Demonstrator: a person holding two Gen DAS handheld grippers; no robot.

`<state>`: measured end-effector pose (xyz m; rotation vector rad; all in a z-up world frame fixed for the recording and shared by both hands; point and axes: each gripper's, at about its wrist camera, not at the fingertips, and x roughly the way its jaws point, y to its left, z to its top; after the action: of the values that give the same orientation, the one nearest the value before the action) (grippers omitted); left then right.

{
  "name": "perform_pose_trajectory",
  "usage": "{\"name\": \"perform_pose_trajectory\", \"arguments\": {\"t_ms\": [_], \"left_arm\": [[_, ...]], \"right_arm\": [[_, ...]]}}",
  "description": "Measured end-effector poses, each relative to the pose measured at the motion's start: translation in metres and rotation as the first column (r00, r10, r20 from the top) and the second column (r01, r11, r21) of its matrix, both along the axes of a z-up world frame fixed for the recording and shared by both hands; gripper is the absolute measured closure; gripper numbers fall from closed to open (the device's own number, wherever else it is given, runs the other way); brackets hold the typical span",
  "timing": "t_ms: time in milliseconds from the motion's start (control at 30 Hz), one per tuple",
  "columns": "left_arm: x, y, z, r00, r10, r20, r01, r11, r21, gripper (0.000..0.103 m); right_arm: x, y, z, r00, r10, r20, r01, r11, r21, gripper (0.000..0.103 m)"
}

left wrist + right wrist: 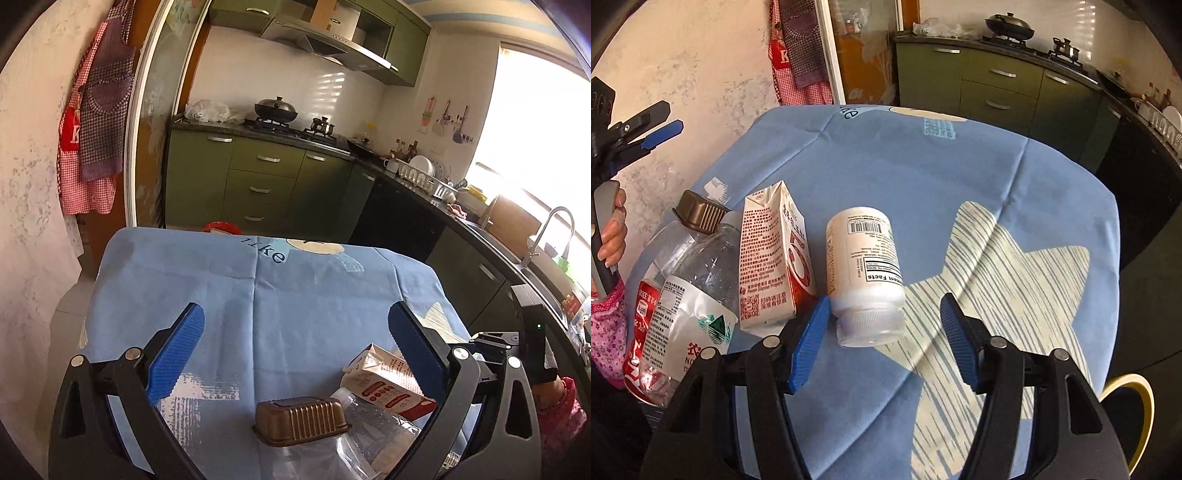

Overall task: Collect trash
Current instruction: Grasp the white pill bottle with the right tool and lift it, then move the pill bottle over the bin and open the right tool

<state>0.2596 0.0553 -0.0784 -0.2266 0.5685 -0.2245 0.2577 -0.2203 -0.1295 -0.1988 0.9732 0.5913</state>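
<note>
From the left wrist camera, the left gripper [295,332] hangs over a table draped in a blue cloth [236,295], its blue-padded jaws spread wide with nothing between them. The trash sits at the near right of the cloth: a clear plastic bottle with a ribbed brown cap [301,421] lies just below the jaws, and a white-and-red milk carton [384,384] rests on its side against the bottle, partly behind the right finger. Beyond the table stand green kitchen cabinets [266,173], a stove with a lidded wok [276,108] and checked aprons [99,110] hung on the wall.

From the right wrist camera, the right gripper [884,332] points down at the same cloth, jaws apart and gripping nothing. A white pill bottle [864,273] lies on its side between the fingers, its lid end toward the camera and just beside the left pad; whether they touch cannot be told. To its left the milk carton [772,258] stands upright, then the clear bottles [698,258] and a red can [642,325] crowd the table's left edge. At far left a hand [613,236] holds the other gripper [661,122] above the table's left side, its fingers apart.
</note>
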Motion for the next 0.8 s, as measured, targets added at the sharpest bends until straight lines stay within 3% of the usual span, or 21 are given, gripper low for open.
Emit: {"name": "perform_pose_trajectory", "arguments": {"t_ms": [233,267,300,500,700,800], "left_arm": [[-0.004,-0.006,0.002,1.000,-0.022,0.009,0.022,1.000,0.001,0.005],[-0.005,-0.008,0.001,1.000,-0.027,0.007,0.026,1.000,0.003,0.005],[-0.005,-0.010,0.001,1.000,-0.030,0.005,0.030,1.000,0.005,0.005],[-0.007,-0.019,0.001,0.998,-0.058,0.009,0.057,0.998,0.015,0.005],[-0.014,-0.027,0.006,0.996,-0.087,0.025,0.087,0.996,0.021,0.005],[-0.017,-0.033,0.008,0.993,-0.110,0.031,0.109,0.994,0.030,0.005]], "right_arm": [[0.015,0.020,-0.015,0.998,0.045,-0.047,-0.044,0.999,0.017,0.044],[0.014,0.021,-0.017,0.998,0.044,-0.047,-0.043,0.999,0.021,0.047],[0.014,0.022,-0.018,0.998,0.038,-0.045,-0.037,0.999,0.022,0.058],[-0.003,0.003,-0.003,1.000,-0.027,0.004,0.026,0.998,0.057,0.058],[-0.047,-0.056,0.032,0.981,-0.179,0.079,0.170,0.980,0.098,0.058],[-0.067,-0.107,0.035,0.942,-0.326,0.073,0.319,0.943,0.098,0.058]]}}
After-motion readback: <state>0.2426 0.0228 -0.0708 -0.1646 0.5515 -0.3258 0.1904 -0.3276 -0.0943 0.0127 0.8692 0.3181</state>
